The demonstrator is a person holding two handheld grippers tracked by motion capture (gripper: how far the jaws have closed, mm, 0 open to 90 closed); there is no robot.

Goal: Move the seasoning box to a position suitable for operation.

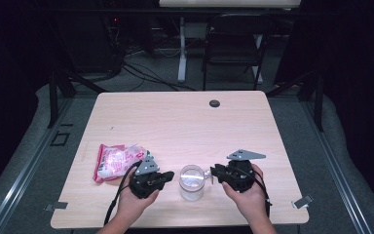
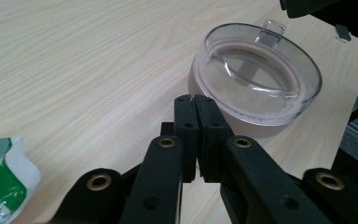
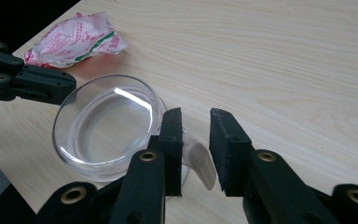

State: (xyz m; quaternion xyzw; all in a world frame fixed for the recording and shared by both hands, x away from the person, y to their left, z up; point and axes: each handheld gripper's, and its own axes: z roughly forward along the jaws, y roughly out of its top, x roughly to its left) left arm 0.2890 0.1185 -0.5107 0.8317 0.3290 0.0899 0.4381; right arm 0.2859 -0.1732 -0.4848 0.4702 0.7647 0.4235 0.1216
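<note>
1. Fingers (image 2: 186, 126) of the left gripper (image 1: 148, 178) are clenched together on nothing, just beside the clear mug (image 1: 192, 182).
2. Fingers (image 3: 172, 140) of the right gripper (image 1: 229, 175) stand apart around the mug's handle (image 3: 198, 161); whether they press on it I cannot tell.
3. Mug stands upright and looks empty, near the front edge of the counter (image 1: 185, 122), between both grippers.
4. Sealed pink-and-white packet (image 1: 114, 162) lies well left of the mug, untouched.
5. Judging by this, the handle grasp is under way; lifting the mug and anything involving the packet remain.
</note>
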